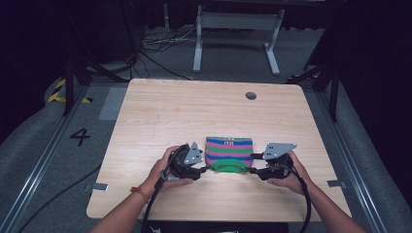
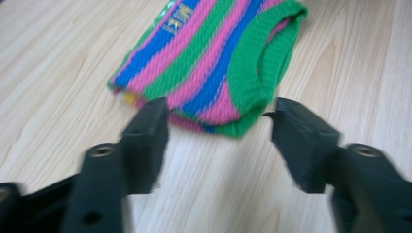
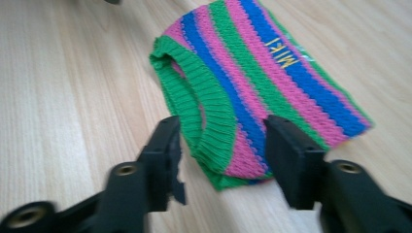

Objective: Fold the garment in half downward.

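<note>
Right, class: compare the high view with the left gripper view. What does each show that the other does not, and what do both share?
High view alone: the whole table with its round hole, both hands, the right claw at the garment's right edge, and the floor marked 4.

Left gripper view alone: the left claw close up, jaws open, straddling a corner of the green ribbed band; knit texture.

Both: the striped knitted garment in pink, blue and green with its yellow lettering, flat on light wood.
</note>
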### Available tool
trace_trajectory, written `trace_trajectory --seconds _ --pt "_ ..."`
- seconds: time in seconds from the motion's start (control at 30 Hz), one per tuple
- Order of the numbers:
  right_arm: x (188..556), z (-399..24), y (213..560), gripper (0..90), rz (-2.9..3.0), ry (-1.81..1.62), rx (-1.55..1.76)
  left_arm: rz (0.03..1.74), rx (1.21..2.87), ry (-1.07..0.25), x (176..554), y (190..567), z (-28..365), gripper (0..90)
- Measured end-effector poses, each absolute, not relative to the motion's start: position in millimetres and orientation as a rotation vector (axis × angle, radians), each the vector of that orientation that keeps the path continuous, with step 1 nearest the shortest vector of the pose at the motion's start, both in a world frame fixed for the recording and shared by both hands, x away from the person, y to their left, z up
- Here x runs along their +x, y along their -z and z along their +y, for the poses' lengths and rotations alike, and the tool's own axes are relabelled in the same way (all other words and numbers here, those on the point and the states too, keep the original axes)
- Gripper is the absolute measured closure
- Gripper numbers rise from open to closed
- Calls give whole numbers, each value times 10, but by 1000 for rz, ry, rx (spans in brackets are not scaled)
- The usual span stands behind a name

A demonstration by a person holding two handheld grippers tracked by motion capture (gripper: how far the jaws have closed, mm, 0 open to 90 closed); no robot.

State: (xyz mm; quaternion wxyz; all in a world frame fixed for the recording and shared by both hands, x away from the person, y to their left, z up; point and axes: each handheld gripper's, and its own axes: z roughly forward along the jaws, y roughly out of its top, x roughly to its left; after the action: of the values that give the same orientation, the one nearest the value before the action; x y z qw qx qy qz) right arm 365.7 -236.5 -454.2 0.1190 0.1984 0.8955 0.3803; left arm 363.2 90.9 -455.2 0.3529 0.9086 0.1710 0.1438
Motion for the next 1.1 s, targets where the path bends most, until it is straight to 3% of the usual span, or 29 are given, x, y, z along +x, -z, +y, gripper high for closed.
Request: trace_trajectory --seconds 0.13,0.3,0.83,1.1 --pt "3605 -2480 4502 324 2595 -1083 585 481 2344 -363 3611 4532 1040 278" --pt "3549 -2633 4515 261 2565 -1025 631 509 2392 -412 3501 4488 1288 221" --pt "3458 -3173 4677 203 2461 -955 825 617 2468 -457 3384 4637 1779 202" --pt "3361 -3596 4844 187 2390 -947 992 708 2383 -453 3319 4719 2106 200"
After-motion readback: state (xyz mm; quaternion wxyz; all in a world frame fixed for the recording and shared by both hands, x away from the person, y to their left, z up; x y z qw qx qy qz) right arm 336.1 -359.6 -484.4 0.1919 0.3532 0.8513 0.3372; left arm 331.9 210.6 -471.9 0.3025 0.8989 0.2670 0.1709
